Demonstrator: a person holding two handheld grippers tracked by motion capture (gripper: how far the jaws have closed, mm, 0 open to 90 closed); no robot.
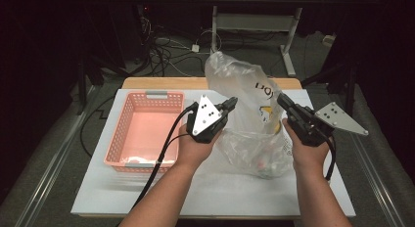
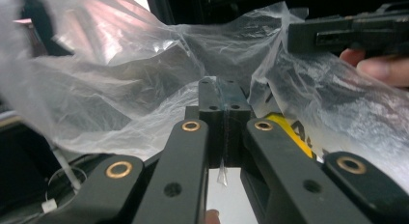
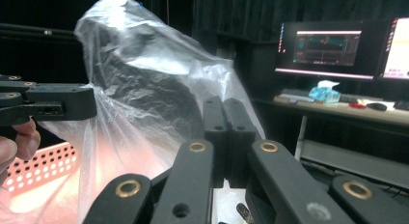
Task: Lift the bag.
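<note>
Both tools are clamped on a clear plastic bag (image 1: 244, 114) held up over the white table (image 1: 220, 192): the left gripper (image 1: 230, 103) pinches one edge, the right gripper (image 1: 284, 101) the other. A pink basket (image 1: 142, 129) sits just left.

A white worktop (image 1: 230, 188) with a wooden edge at its far side carries a pink perforated basket (image 1: 142, 131) on its left half. To the basket's right, the bottom of a clear plastic bag (image 1: 254, 148) rests on the white surface.
</note>
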